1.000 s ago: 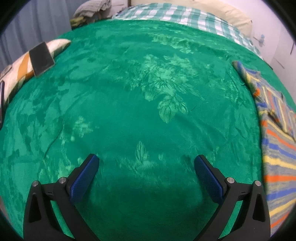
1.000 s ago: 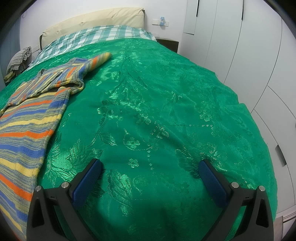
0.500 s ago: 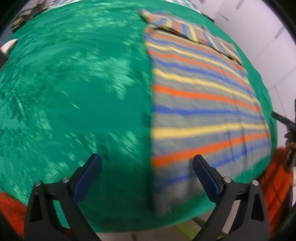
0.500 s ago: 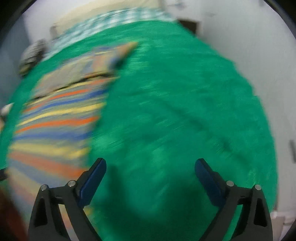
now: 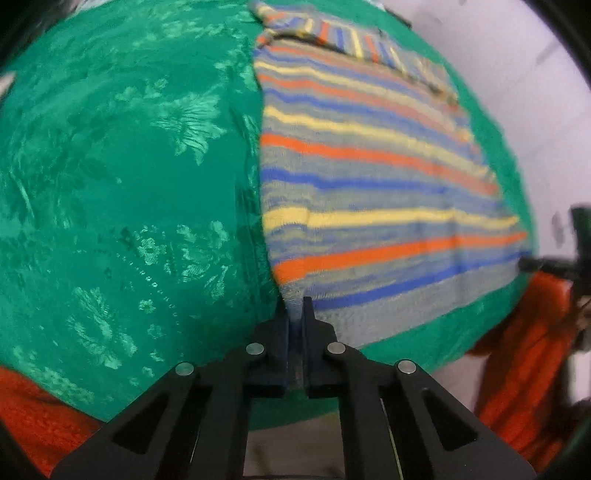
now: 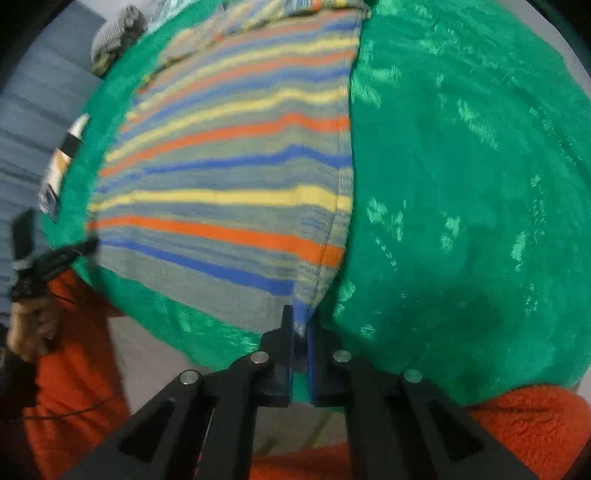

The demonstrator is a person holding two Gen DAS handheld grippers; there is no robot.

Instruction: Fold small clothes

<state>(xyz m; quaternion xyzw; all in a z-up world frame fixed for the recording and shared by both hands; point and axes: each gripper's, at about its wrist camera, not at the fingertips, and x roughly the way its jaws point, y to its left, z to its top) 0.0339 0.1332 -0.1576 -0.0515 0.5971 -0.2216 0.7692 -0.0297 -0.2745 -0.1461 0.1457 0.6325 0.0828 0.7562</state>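
Note:
A striped knit garment (image 5: 369,177) in grey, blue, yellow and orange lies flat on a green floral bedspread (image 5: 129,184). My left gripper (image 5: 294,314) is shut on the garment's near left hem corner. In the right wrist view the garment (image 6: 229,177) fills the left half, and my right gripper (image 6: 300,325) is shut on its near right hem corner. Its folded sleeves lie at the far end (image 5: 354,40). The right gripper also shows at the right edge of the left wrist view (image 5: 546,264).
The bedspread (image 6: 461,184) drops over the near bed edge. The person's orange sleeves (image 5: 517,350) (image 6: 74,369) are close on both sides. A pile of cloth (image 6: 114,33) and a striped cushion (image 6: 62,158) lie at the far left. A white wall (image 5: 517,74) stands at the right.
Both grippers swung to the garment's near hem corners and went from wide open to shut on the cloth. Both views now look down the garment from the bed's near edge.

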